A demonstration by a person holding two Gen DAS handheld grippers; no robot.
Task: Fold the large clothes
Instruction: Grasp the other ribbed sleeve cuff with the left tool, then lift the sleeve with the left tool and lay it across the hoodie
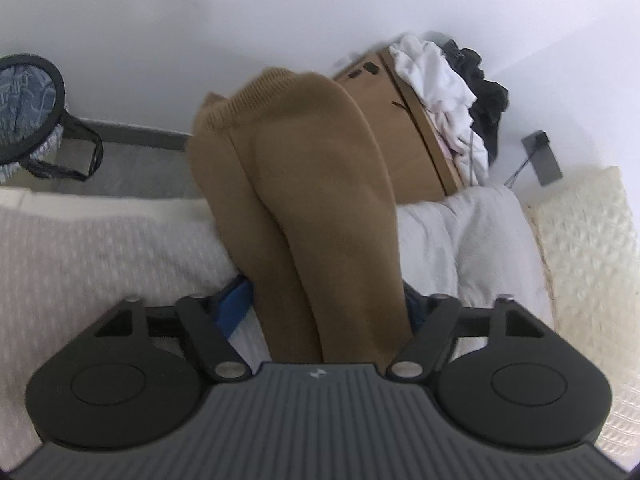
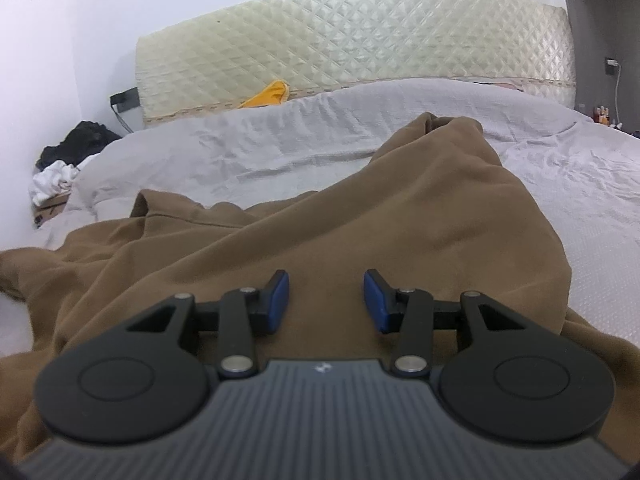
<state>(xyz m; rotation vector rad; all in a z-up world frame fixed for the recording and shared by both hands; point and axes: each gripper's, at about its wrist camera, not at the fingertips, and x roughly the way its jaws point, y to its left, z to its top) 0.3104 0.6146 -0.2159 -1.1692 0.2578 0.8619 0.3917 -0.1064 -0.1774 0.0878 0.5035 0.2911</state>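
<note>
A large brown knit garment [image 2: 360,216] lies rumpled across the grey bed sheet [image 2: 304,140]. In the left wrist view a thick fold of it with a ribbed hem [image 1: 304,184] rises up from between my left gripper's [image 1: 328,312] fingers, which are closed on the cloth; only one blue pad [image 1: 234,304] shows beside it. My right gripper [image 2: 326,300] is open with its blue pads apart, hovering just over the brown fabric and holding nothing.
A cardboard box [image 1: 404,132] heaped with white and black clothes [image 1: 444,92] stands beside the bed. A round laundry basket [image 1: 28,116] sits on the floor at left. A quilted cream mattress [image 2: 352,40] leans on the wall, a yellow cloth [image 2: 268,96] at its base.
</note>
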